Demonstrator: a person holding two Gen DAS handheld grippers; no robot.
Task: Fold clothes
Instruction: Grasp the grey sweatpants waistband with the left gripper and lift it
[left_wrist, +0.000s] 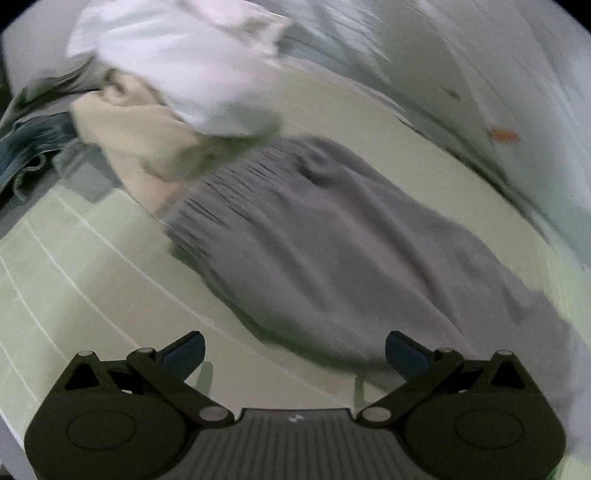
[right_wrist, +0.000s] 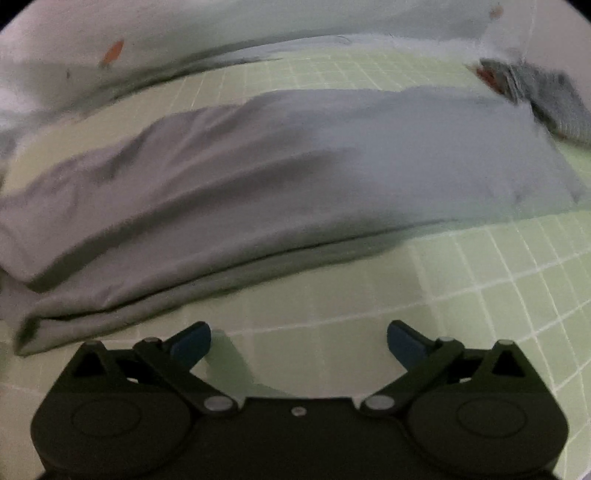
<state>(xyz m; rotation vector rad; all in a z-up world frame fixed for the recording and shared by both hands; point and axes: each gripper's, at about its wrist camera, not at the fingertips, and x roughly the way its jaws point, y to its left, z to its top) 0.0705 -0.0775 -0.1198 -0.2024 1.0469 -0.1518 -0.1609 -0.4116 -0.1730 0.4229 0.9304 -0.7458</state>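
Right wrist view showed the grey garment (right_wrist: 258, 177) folded lengthwise across mid-frame on the green gridded surface (right_wrist: 480, 277); both right tongs (right_wrist: 299, 341) and left tongs (left_wrist: 295, 350) were spread, empty. Best next: pinch one short end squarely, both layers together.

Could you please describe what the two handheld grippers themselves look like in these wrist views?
The left gripper and right gripper look alike: a matte black body with two round housings, angled black linkage arms on silver pivot pins, and blue finger pads. The left's centre plate is ribbed. No cables or sleeves show.
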